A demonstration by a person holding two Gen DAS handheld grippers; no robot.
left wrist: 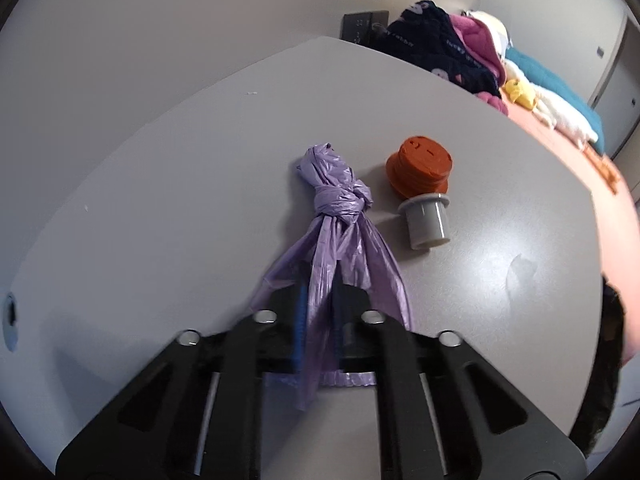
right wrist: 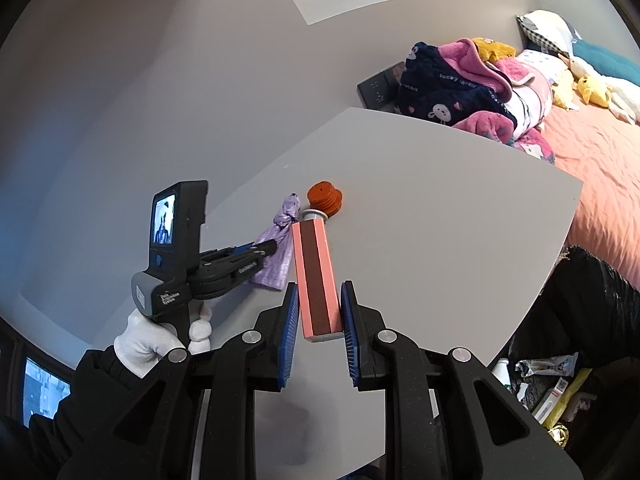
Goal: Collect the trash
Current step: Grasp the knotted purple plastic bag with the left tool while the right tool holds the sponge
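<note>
A knotted purple plastic bag [left wrist: 340,240] is seen lying on the white desk [left wrist: 160,200], its flat tail pinched between the fingers of the left gripper [left wrist: 320,304], which are pressed together on the thin film just short of the knot; the grip low on the loose tail, not on the bulky knot, appears chosen so the bag can be lifted clear in one pull. Just right of the knot an orange ribbed plug [left wrist: 418,170] is stacked against a grey flanged cap [left wrist: 426,220], both resting untouched on the desk. In the right wrist view a long pink-and-brown box [right wrist: 316,276] is framed between the blue pads of the right gripper [right wrist: 320,332], which is spread, with a gap visible on either side of the box, so no hold is judged to have been taken; the box's far end nearly reaches the grey cap. A black-lined bin [right wrist: 560,360], already holding wrappers and packets, stands off the desk's near right edge, within easy reach for what is gathered. A bed [right wrist: 592,168] heaped with blankets and soft toys lies beyond the desk on the far right. The collection is judged to be only partly done, with four items left on the desk
</note>
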